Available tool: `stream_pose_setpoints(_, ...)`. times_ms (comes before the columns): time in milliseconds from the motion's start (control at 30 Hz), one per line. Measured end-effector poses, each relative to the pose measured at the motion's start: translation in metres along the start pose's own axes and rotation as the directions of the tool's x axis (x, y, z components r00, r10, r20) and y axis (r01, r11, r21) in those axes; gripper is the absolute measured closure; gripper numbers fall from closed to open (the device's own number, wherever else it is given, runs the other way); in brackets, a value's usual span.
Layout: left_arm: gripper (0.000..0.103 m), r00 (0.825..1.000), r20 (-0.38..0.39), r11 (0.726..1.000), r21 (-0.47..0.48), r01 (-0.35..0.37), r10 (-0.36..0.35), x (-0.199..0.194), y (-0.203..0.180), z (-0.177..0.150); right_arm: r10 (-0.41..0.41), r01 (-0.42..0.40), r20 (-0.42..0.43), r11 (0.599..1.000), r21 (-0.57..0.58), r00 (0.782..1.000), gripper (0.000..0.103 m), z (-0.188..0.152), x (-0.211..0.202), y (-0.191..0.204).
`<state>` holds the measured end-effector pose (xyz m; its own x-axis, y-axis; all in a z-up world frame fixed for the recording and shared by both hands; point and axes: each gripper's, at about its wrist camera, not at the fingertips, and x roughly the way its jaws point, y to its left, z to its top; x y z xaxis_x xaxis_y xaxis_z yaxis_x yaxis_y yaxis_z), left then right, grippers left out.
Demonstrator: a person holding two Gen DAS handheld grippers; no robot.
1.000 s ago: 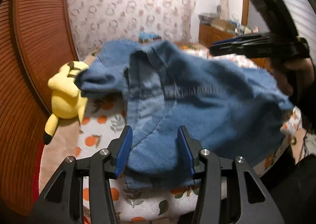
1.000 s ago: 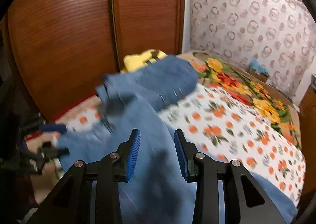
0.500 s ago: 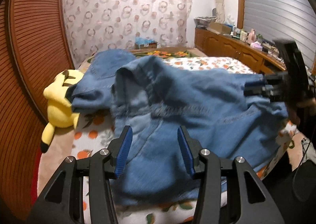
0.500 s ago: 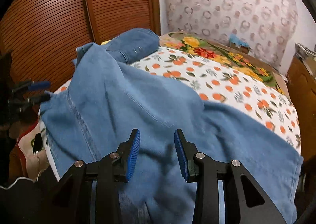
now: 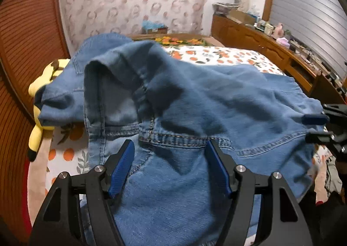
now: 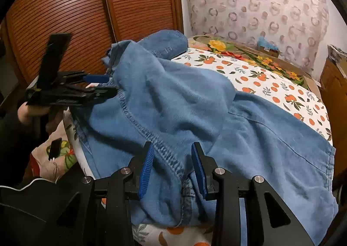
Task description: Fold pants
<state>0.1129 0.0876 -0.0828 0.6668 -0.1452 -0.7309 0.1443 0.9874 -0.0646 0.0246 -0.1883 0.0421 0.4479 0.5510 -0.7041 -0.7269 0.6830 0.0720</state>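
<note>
Blue denim pants [image 5: 195,102] lie rumpled across the near end of a bed, with one leg bunched up at the far left. They also show in the right wrist view [image 6: 173,102]. My left gripper [image 5: 171,165] is open, its blue pads either side of the waistband seam. It shows at the left of the right wrist view [image 6: 102,85]. My right gripper [image 6: 172,166] is open, its pads astride a stitched hem fold. In the left wrist view it [image 5: 314,125] is at the pants' right edge.
The bed has an orange-print sheet [image 6: 271,85]. A yellow plush toy [image 5: 41,102] lies by the brown slatted wardrobe doors [image 6: 65,13]. A wooden dresser [image 5: 271,46] with clutter runs along the right wall. A phone [image 6: 54,146] lies at the bed's near left.
The pants have dropped from being held up and now lie spread on the bed. Both grippers have come down to the near edge of the cloth.
</note>
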Motion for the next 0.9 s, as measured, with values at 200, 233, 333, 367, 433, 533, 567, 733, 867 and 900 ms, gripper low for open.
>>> stream_pose_setpoints(200,0.077,1.000,0.018,0.999,0.035,-0.012,0.011,-0.002,-0.007,-0.007,-0.010,0.009,-0.045,1.000,-0.005,0.999,0.066,-0.007,0.013,0.000)
stream_pose_setpoints(233,0.086,1.000,0.027,0.999,0.035,-0.009,0.009,-0.006,-0.007,-0.007,-0.004,0.004,-0.045,1.000,-0.008,0.999,0.066,-0.007,0.013,0.000)
stream_pose_setpoints(333,0.090,0.997,0.075,0.999,0.036,-0.003,0.001,-0.026,-0.008,-0.007,0.015,-0.016,-0.026,1.000,-0.024,1.000,0.090,-0.006,0.008,0.002)
stream_pose_setpoints(367,0.090,0.995,0.095,0.999,0.034,-0.001,-0.002,-0.037,-0.008,-0.007,0.024,-0.025,-0.012,0.999,-0.034,1.000,0.094,-0.007,0.004,0.003)
stream_pose_setpoints(433,0.090,0.991,0.134,1.000,0.030,0.005,-0.009,-0.059,-0.006,-0.007,0.045,-0.044,0.015,0.998,-0.047,0.999,0.101,-0.009,-0.005,0.003)
stream_pose_setpoints(533,0.090,0.984,0.176,0.999,0.036,0.000,-0.007,-0.091,-0.006,-0.010,0.091,-0.089,0.048,0.995,-0.043,0.995,0.101,-0.010,-0.020,0.002)
stream_pose_setpoints(567,0.090,0.984,0.177,0.999,0.037,-0.003,-0.003,-0.097,-0.005,-0.013,0.109,-0.107,0.052,0.994,-0.037,0.993,0.101,-0.011,-0.024,0.001)
stream_pose_setpoints(733,0.090,0.992,0.128,0.999,0.035,-0.004,0.000,-0.105,-0.003,-0.034,0.180,-0.179,0.045,0.984,-0.025,0.983,0.101,-0.025,-0.034,0.002)
stream_pose_setpoints(867,0.076,0.997,0.071,1.000,0.021,-0.009,0.008,-0.090,-0.001,-0.046,0.159,-0.160,-0.017,0.986,-0.047,0.987,0.101,-0.035,-0.024,0.004)
stream_pose_setpoints(900,0.072,0.998,0.062,1.000,0.017,-0.019,0.018,-0.087,0.001,-0.047,0.142,-0.143,-0.024,0.989,-0.048,0.990,0.101,-0.037,-0.022,0.003)
